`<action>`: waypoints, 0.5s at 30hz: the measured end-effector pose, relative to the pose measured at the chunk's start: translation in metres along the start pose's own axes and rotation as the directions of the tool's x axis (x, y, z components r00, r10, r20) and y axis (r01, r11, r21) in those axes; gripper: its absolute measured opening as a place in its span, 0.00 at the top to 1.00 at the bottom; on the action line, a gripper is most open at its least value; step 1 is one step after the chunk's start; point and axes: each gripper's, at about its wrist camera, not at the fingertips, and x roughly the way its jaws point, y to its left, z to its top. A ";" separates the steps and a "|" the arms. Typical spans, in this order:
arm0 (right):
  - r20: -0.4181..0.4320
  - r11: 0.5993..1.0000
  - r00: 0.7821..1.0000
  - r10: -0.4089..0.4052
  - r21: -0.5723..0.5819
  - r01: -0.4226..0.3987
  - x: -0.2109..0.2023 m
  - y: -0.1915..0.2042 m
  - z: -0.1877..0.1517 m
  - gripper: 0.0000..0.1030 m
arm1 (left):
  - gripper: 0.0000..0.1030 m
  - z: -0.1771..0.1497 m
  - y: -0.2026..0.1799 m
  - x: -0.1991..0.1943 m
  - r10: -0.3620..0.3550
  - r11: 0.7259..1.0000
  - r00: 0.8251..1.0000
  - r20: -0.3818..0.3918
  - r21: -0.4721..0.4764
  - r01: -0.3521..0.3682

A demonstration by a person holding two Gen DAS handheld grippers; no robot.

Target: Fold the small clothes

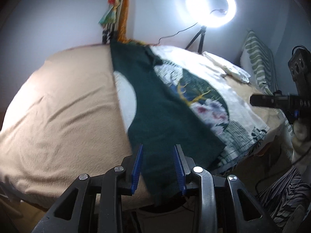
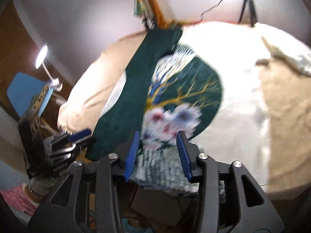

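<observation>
A white garment (image 1: pixel 229 89) with a dark green round print, gold branches and flowers lies spread on the bed. A dark green part (image 1: pixel 155 106) of it lies folded across the print and stretches in a straight line to my left gripper (image 1: pixel 158 167), whose blue pads grip it at the bed's near edge. My right gripper (image 2: pixel 158 151) is open, its blue pads apart over the garment's checked hem (image 2: pixel 161 167) without pressing it. The left wrist view shows the right gripper (image 1: pixel 252 101) at the right edge. The left gripper (image 2: pixel 81 137) appears at the green cloth's corner in the right wrist view.
A beige blanket (image 1: pixel 58 106) covers the bed. A lit ring light on a tripod (image 1: pixel 210 7) stands at the far edge, and coloured cloths (image 1: pixel 116 15) hang on the wall. A striped pillow (image 1: pixel 258 62) leans at the far right. A lamp (image 2: pixel 41 55) stands left of the bed.
</observation>
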 end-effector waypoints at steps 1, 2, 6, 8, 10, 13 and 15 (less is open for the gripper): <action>0.019 1.000 1.000 -0.005 0.004 0.005 -0.007 -0.005 0.002 0.57 | 0.70 0.003 -0.006 -0.001 -0.016 1.000 1.000 0.015 0.009 0.016; 0.036 1.000 0.999 -0.015 0.005 0.014 -0.016 -0.010 0.004 0.57 | 0.70 0.006 -0.012 -0.001 -0.032 0.999 0.999 0.025 0.016 0.031; 0.106 0.998 0.992 -0.065 0.025 0.063 -0.048 -0.043 0.010 0.57 | 0.69 0.016 -0.043 0.005 -0.103 0.994 0.994 0.044 0.038 0.101; 0.112 0.997 0.992 -0.060 0.050 0.055 -0.059 -0.063 0.010 0.53 | 0.69 0.020 -0.064 0.013 -0.135 0.989 0.990 0.036 0.061 0.132; 0.120 0.994 0.990 -0.078 0.087 0.068 -0.070 -0.086 0.009 0.49 | 0.69 0.023 -0.087 0.021 -0.169 0.982 0.985 0.023 0.091 0.166; 0.132 0.989 0.987 -0.094 0.123 0.077 -0.086 -0.118 0.007 0.49 | 0.68 0.024 -0.130 0.036 -0.222 0.964 0.975 -0.001 0.151 0.220; 0.145 0.987 0.986 -0.083 0.152 0.061 -0.096 -0.138 0.005 0.48 | 0.67 0.024 -0.154 0.047 -0.250 0.952 0.968 -0.022 0.177 0.250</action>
